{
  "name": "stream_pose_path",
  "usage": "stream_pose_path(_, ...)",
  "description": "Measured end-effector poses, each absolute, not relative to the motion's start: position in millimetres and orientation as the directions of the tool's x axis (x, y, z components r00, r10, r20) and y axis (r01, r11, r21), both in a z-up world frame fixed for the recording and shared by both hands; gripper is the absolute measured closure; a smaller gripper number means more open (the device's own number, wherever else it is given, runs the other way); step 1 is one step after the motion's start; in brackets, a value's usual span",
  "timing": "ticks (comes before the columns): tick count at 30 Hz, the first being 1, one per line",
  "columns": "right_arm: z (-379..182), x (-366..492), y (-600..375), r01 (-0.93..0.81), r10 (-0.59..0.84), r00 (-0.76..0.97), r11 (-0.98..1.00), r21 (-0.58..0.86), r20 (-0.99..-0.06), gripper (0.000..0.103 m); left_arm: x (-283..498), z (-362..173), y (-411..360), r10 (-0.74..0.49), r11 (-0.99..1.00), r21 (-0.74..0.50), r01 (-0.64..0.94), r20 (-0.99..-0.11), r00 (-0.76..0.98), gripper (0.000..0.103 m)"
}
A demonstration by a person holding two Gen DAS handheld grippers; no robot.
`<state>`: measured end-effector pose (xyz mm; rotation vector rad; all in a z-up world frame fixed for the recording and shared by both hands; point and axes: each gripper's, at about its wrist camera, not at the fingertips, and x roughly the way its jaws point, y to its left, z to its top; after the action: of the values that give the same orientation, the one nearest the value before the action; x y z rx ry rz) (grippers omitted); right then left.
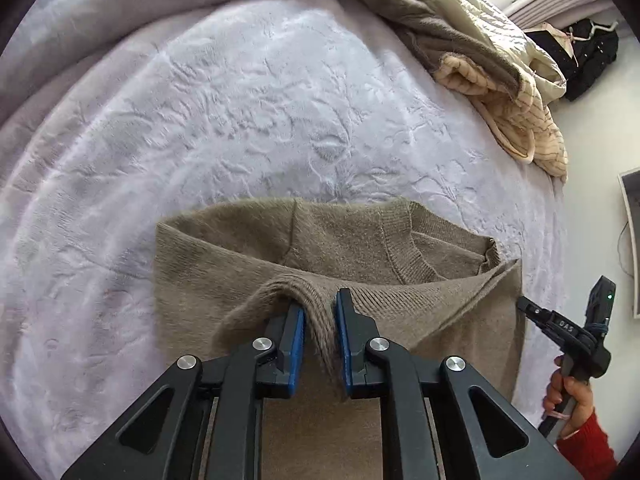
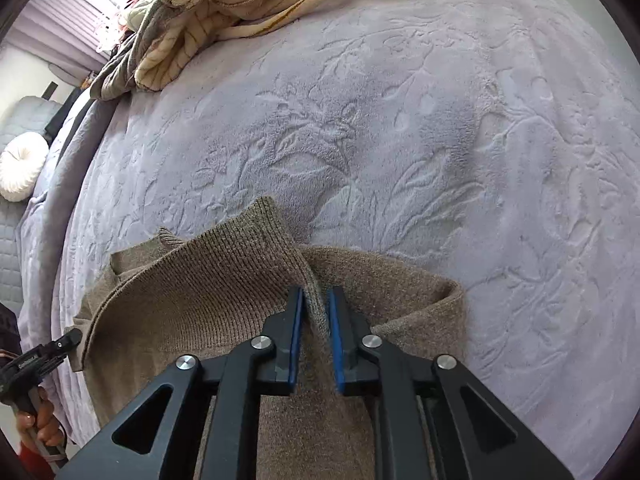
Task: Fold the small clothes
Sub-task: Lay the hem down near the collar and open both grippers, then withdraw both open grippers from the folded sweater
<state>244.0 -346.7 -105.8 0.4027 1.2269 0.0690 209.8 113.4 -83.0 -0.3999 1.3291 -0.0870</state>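
Both tongs — left tongs (image 1: 320, 312), right tongs (image 2: 316, 308) — pinch the brown knit sweater's (image 1: 240, 248) hem; carry it level toward the collar (image 1: 400, 240), corners matched, over the bed (image 1: 240, 100).

bed: lilac embossed blanket (image 1: 248, 120) | far edge: heaped cream quilt (image 2: 224, 12) | beyond: white wall (image 1: 592, 148)
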Motion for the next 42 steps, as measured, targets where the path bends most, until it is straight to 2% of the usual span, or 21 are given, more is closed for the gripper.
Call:
stream_pose_path(2,-98,236,-354,0.144,0.274,0.362,0.928,0.344,-0.891,0.083,202,-58,116,-0.217,0.956,-0.265,-0.124,-0.927,0.305,0.086)
stream_pose_path(6,-85,221,-362,0.139,0.278,0.386,0.925,0.353,-0.88,0.084,197,-33,121,-0.185,0.971,-0.226,-0.081,-0.92,0.346,0.086)
stream_pose_path(13,-82,219,-330,0.05,0.328,0.38,0.926,0.373,-0.865,0.084,194,-75,82,-0.283,0.958,-0.287,0.014,-0.937,0.206,0.086)
stream_pose_path(18,-106,233,-311,0.058,0.29,0.34,0.943,0.328,-0.895,0.084,217,-118,76,-0.188,0.978,-0.2,-0.052,-0.965,0.185,0.086)
stream_pose_path(21,-117,241,-318,0.094,0.262,0.351,0.945,0.312,-0.899,0.088,228,-133,97,-0.234,0.954,-0.264,-0.141,-0.952,0.199,0.086)
stream_pose_path(23,-119,243,-324,0.105,0.252,0.357,0.946,0.307,-0.9,0.088,230,-133,108,-0.267,0.938,-0.303,-0.169,-0.942,0.204,0.086)
stream_pose_path(26,-116,241,-333,0.114,0.279,0.357,0.934,0.338,-0.891,0.088,227,-122,115,-0.209,0.956,-0.245,-0.158,-0.954,0.216,0.086)
stream_pose_path(28,-112,237,-337,0.117,0.262,0.362,0.939,0.322,-0.895,0.087,223,-116,124,-0.211,0.955,-0.248,-0.162,-0.953,0.218,0.086)
stream_pose_path(33,-104,219,-349,0.158,0.298,0.351,0.916,0.37,-0.888,0.083,203,-97,140,-0.144,0.969,-0.18,-0.169,-0.968,0.204,0.086)
stream_pose_path(35,-100,206,-353,0.166,0.323,0.351,0.902,0.398,-0.879,0.079,185,-92,148,-0.165,0.962,-0.203,-0.185,-0.966,0.2,0.086)
stream_pose_path(37,-98,190,-354,0.173,0.356,0.346,0.885,0.432,-0.868,0.064,166,-87,158,-0.187,0.951,-0.226,-0.212,-0.965,0.185,0.086)
stream_pose_path(42,-101,137,-345,0.178,0.457,0.311,0.833,0.524,-0.833,0.061,109,-84,175,-0.262,0.9,-0.301,-0.314,-0.952,0.161,0.086)
